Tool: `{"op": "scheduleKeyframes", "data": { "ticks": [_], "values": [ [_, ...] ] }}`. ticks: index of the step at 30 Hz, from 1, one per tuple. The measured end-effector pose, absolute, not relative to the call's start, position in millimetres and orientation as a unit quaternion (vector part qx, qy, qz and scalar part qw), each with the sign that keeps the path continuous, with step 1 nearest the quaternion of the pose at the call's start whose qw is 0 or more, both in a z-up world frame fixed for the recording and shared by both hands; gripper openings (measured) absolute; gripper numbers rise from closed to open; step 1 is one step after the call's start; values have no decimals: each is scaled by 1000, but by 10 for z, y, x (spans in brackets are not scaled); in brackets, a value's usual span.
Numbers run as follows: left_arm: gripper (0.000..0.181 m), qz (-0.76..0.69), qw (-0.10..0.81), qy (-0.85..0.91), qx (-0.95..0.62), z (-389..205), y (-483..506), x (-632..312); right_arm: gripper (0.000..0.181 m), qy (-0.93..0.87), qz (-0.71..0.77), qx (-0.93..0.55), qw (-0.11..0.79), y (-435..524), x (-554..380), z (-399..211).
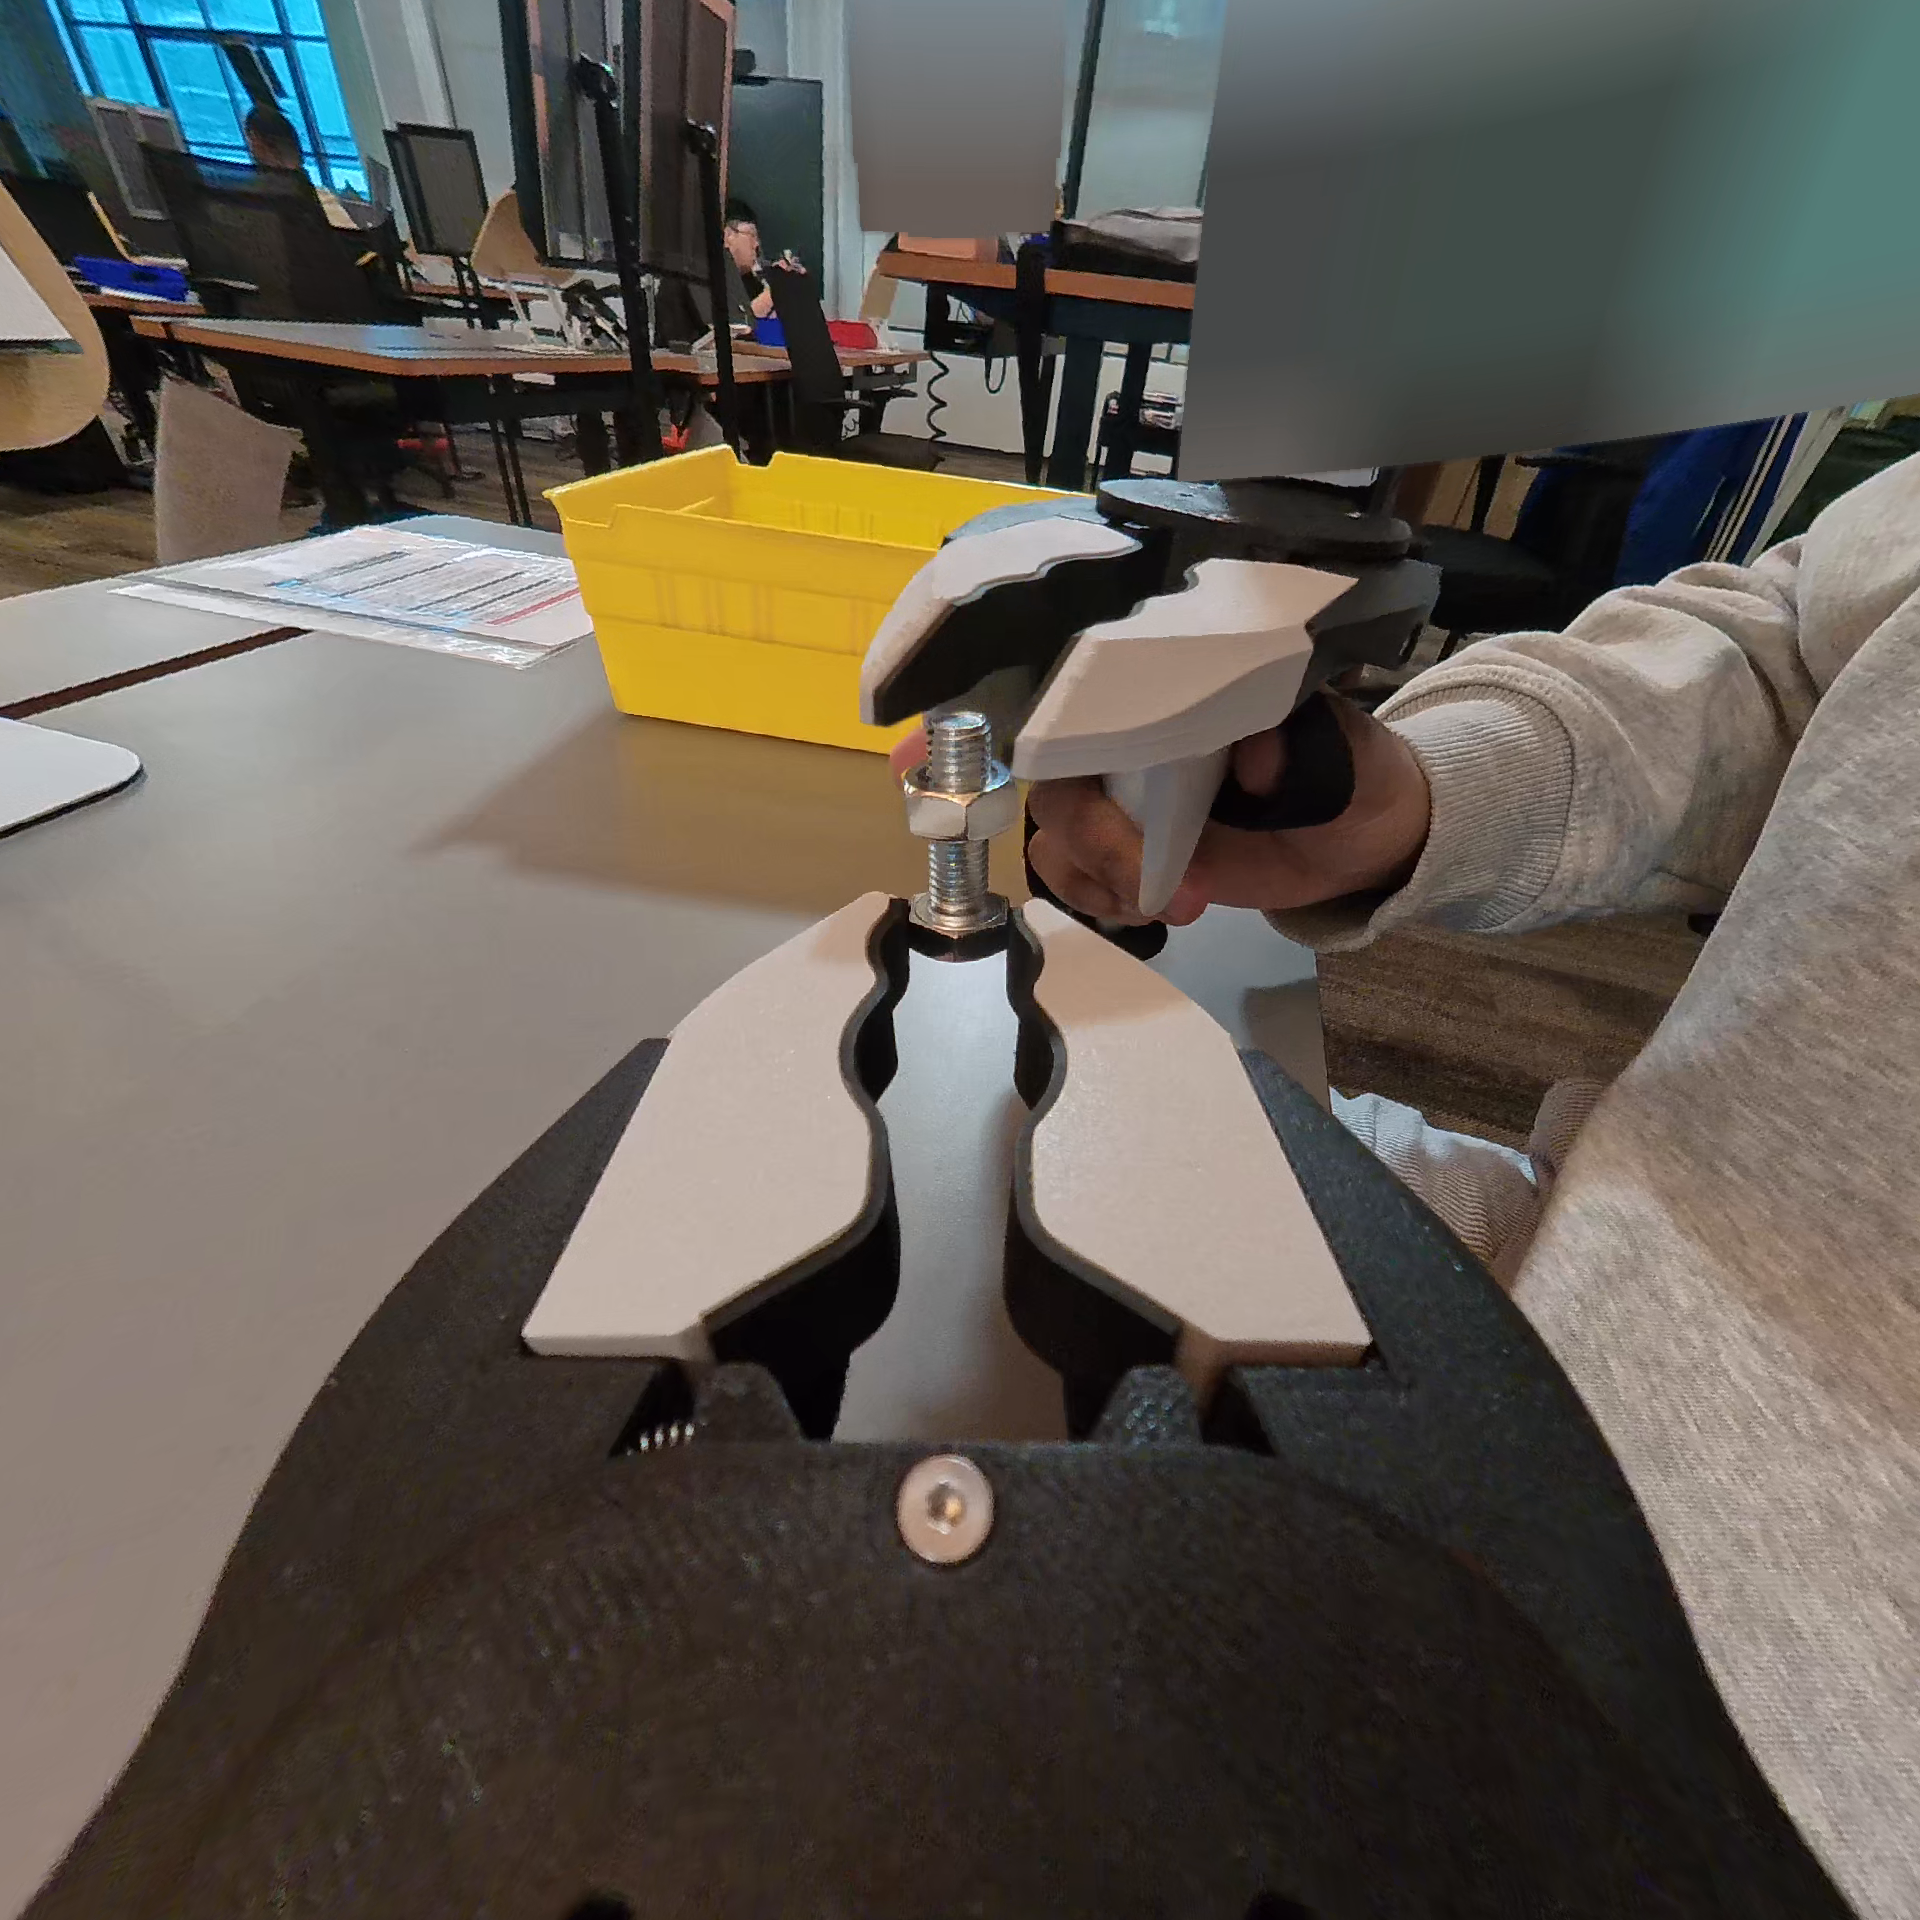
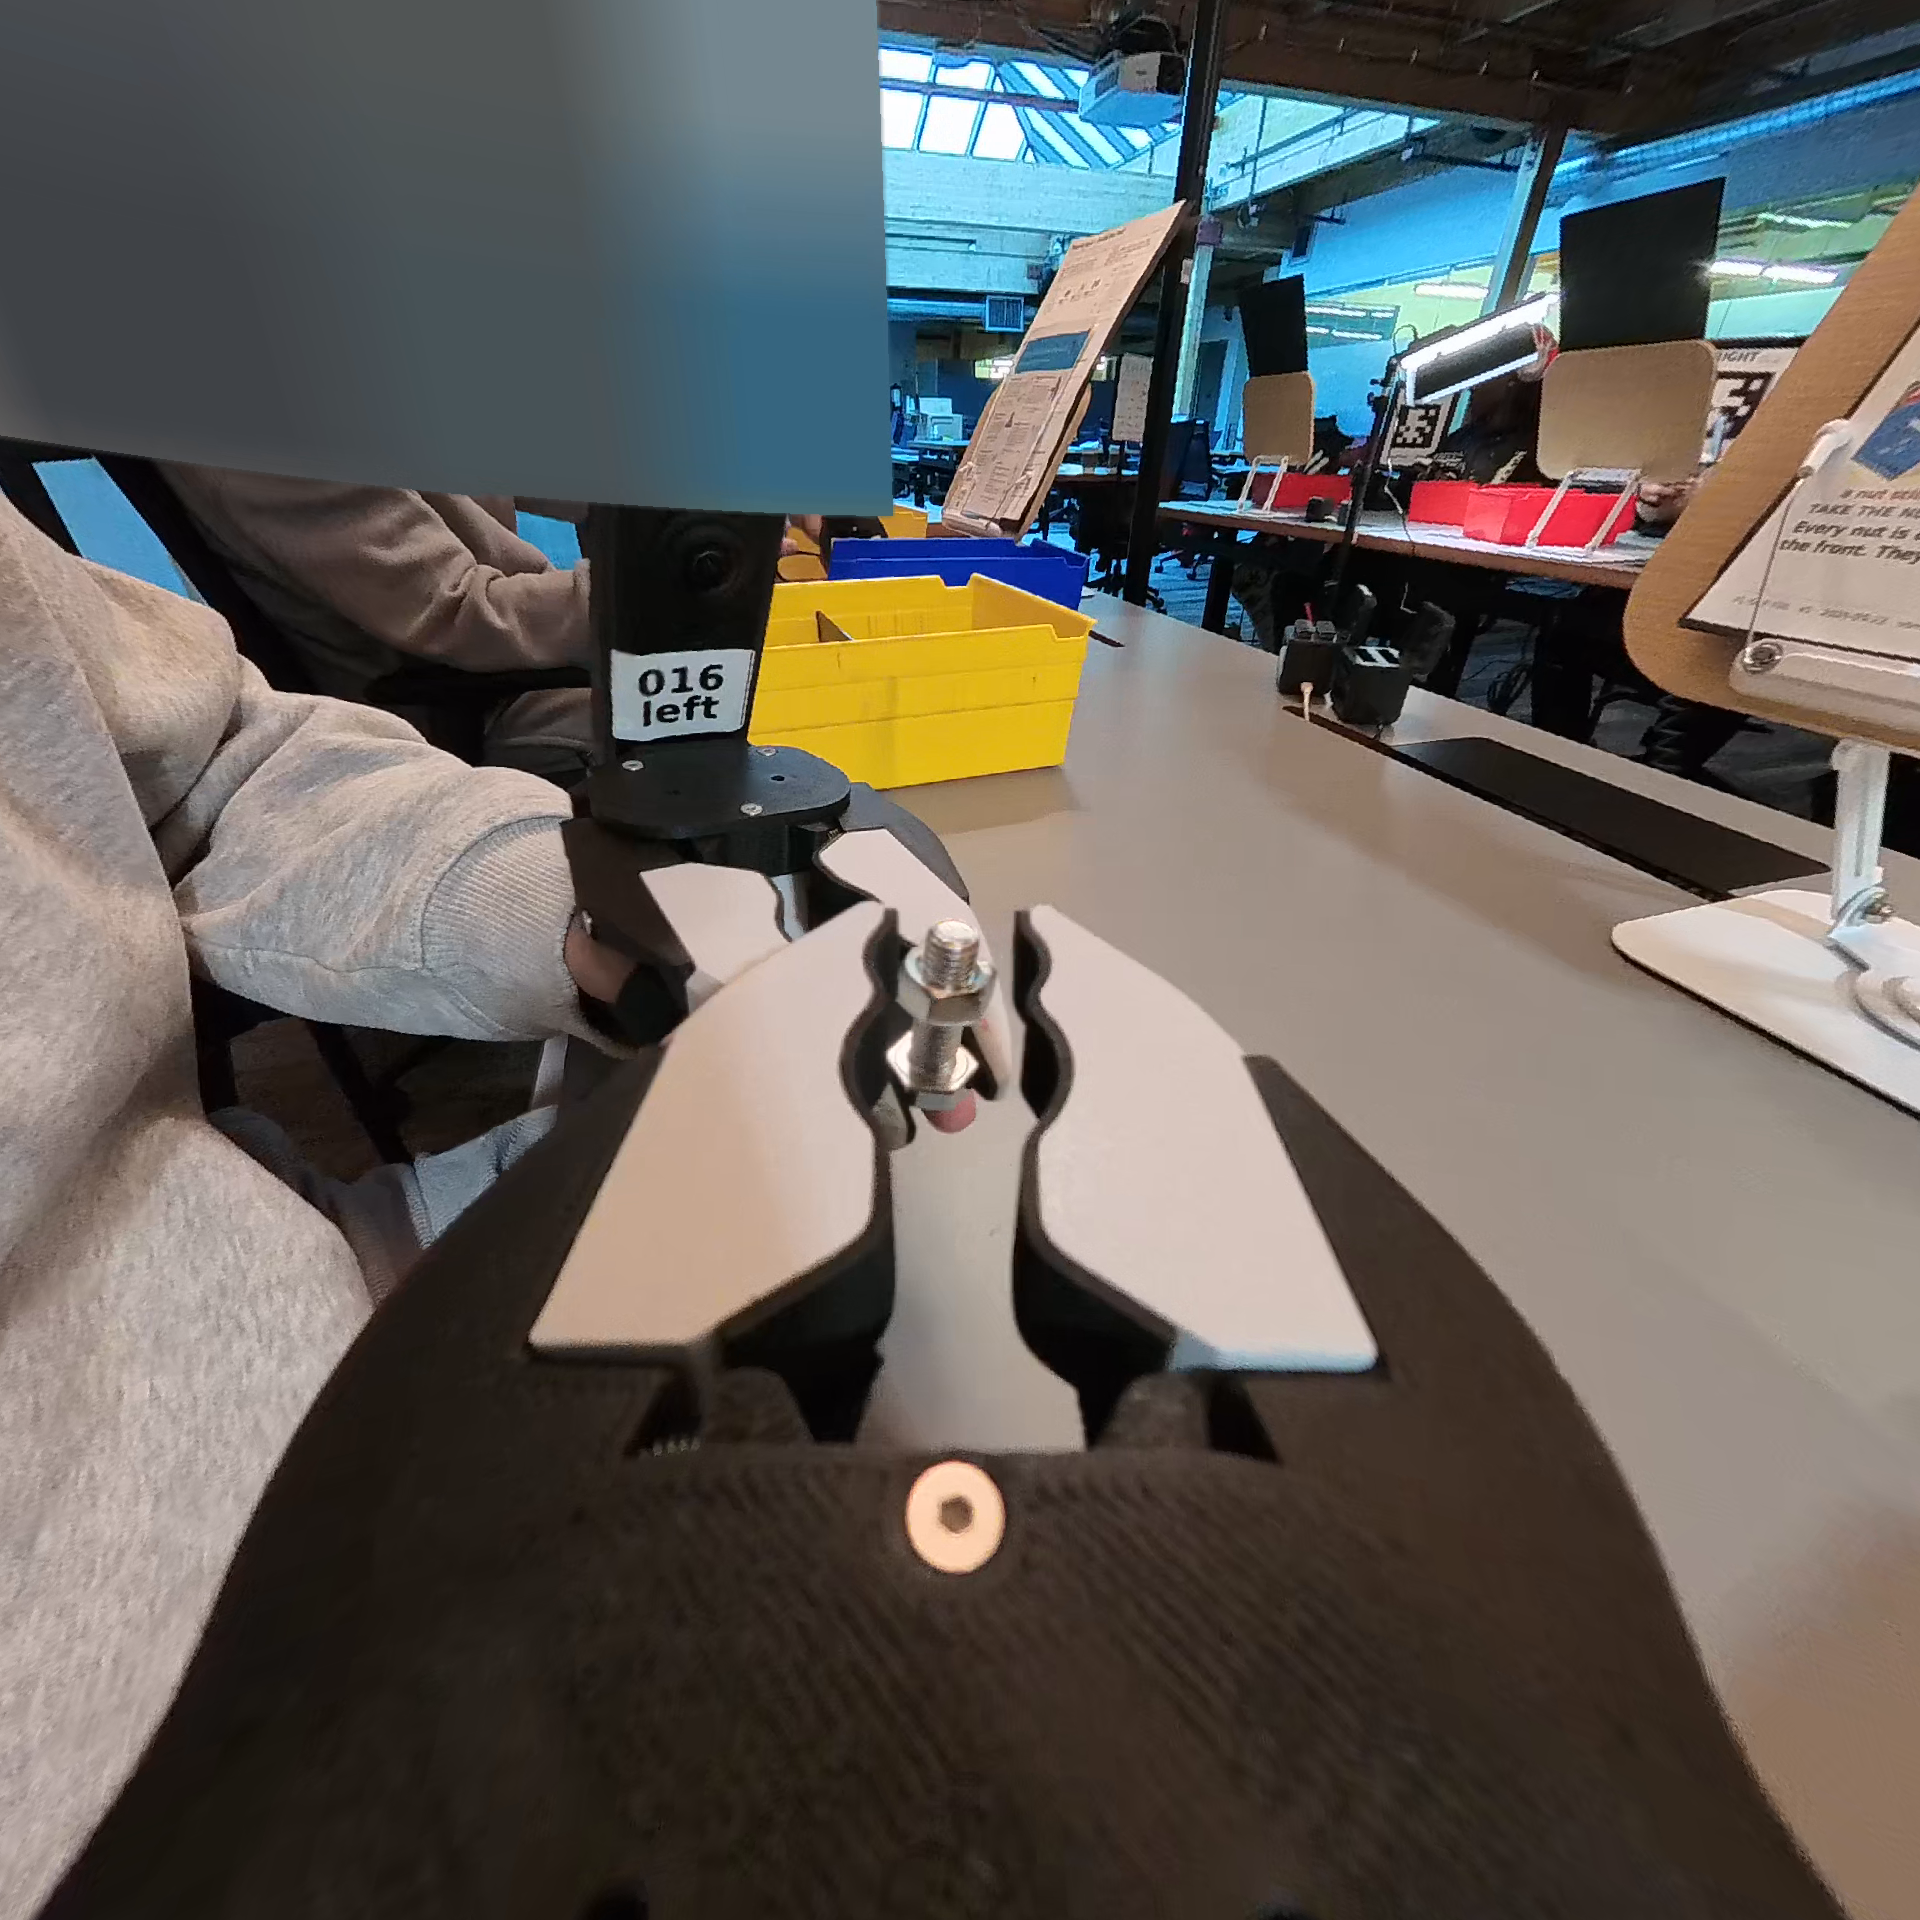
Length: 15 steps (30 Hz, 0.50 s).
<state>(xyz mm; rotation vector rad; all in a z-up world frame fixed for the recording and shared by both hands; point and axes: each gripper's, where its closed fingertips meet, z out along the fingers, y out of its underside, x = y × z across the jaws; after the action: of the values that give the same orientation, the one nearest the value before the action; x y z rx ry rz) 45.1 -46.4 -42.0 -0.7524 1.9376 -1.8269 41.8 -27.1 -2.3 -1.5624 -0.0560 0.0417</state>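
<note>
A silver bolt [image 1: 958,873] stands upright with a hex nut [image 1: 959,805] threaded partway down its shaft. My left gripper [image 1: 956,925] is shut on the bolt's head and holds it over the grey table [image 1: 312,914]. My right gripper [image 1: 961,727] hangs open just above the bolt's top end, tips pointing down. In the right wrist view, the right gripper [image 2: 951,920] has its two fingers on either side of the nut [image 2: 943,992] with a gap on the right. The left gripper [image 2: 935,1091] holds the bolt [image 2: 935,1039] from behind.
A yellow bin [image 1: 727,613] stands on the table behind the bolt; it also shows in the right wrist view [image 2: 914,686], with a blue bin [image 2: 956,566] behind it. A sleeved paper sheet [image 1: 395,592] lies far left. A board on a white stand [image 2: 1818,582] is at right. Only a small space, under 4 cm, lies between the two pairs of fingers.
</note>
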Motion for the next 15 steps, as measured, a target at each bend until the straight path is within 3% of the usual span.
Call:
{"op": "scheduleKeyframes", "data": {
  "ticks": [15],
  "values": [
    [18,-664,168,670,-287,-399,-420,482,21,-27,26,-708,705,-266,413,-63]
  ]
}}
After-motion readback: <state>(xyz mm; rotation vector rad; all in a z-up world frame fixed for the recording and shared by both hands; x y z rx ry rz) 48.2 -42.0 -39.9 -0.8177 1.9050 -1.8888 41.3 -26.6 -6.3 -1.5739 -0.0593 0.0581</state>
